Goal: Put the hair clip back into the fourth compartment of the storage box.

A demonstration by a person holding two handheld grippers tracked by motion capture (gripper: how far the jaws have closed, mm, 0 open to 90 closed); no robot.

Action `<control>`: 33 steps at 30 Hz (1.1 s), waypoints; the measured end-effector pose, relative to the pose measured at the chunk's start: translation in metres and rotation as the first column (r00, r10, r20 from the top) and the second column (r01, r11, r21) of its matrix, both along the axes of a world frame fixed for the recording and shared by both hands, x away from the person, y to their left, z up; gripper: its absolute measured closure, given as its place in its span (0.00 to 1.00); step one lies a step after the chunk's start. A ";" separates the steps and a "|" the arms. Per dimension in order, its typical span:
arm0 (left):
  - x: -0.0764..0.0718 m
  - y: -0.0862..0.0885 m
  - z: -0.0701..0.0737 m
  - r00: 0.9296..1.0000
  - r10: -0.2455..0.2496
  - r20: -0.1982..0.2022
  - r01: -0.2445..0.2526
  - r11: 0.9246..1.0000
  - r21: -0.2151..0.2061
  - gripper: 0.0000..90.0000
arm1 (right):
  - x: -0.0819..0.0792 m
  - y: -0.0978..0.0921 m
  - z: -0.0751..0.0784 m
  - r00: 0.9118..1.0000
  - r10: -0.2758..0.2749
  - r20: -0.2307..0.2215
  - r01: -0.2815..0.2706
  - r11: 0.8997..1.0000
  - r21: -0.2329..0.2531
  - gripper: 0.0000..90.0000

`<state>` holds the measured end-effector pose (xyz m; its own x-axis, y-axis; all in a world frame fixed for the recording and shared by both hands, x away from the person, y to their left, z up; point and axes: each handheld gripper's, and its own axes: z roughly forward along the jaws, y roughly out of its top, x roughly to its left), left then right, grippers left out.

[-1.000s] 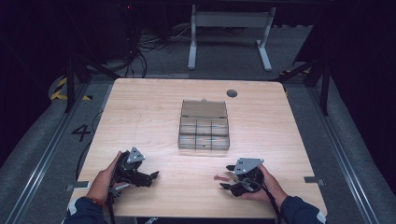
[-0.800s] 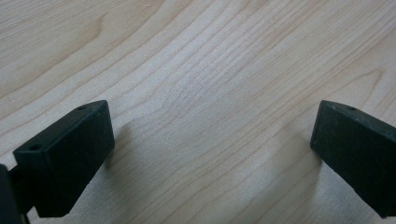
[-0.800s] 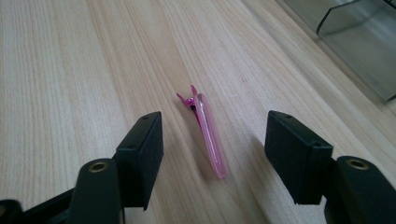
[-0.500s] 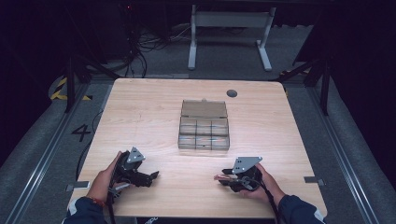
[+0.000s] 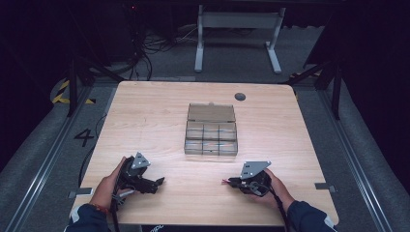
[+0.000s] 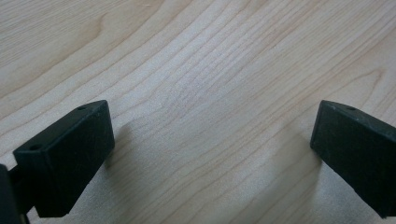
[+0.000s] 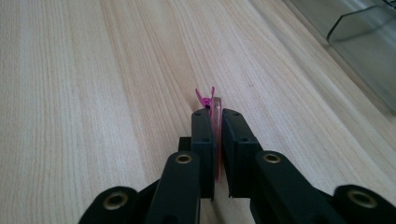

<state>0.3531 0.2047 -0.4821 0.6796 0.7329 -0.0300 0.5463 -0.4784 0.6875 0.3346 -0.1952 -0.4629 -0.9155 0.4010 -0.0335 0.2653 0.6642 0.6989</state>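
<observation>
The right gripper (image 5: 232, 183), held low over the near right part of the wooden table (image 5: 154, 111), has its jaws clamped on a small pink clip (image 7: 212, 122); in the right gripper view the thin pink piece stands on edge between the two black jaws, with its pink prongs poking out just past their tips. In the high view the clip (image 5: 225, 182) shows as a pink speck at the gripper's tip, pointing toward the table's middle and well short of the clear compartment box (image 5: 211, 136). That box sits at the table's centre with its lid swung open toward the far edge; a corner of it shows at the upper right of the right gripper view. The left gripper (image 5: 155, 183), held near the table's near left edge, has its jaws spread wide over bare wood, holding nothing.
</observation>
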 end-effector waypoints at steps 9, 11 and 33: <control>0.000 0.001 0.000 1.000 -0.009 -0.002 0.009 1.000 0.001 0.00 | 0.000 -0.002 0.001 1.000 -0.008 0.007 0.008 1.000 -0.013 0.95; 0.000 0.001 0.000 1.000 -0.009 -0.003 0.009 1.000 0.001 0.00 | 0.000 -0.004 0.002 1.000 -0.007 0.007 0.008 1.000 -0.011 0.95; 0.000 0.001 0.000 1.000 -0.009 -0.002 0.009 1.000 0.001 0.00 | -0.003 -0.020 0.017 0.999 -0.020 0.043 0.019 1.000 0.017 0.95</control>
<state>0.3536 0.2056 -0.4819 0.6859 0.7271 -0.0308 0.5437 -0.4838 0.6858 0.3311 -0.2150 -0.4459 -0.9054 0.4193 -0.0663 0.2472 0.6477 0.7207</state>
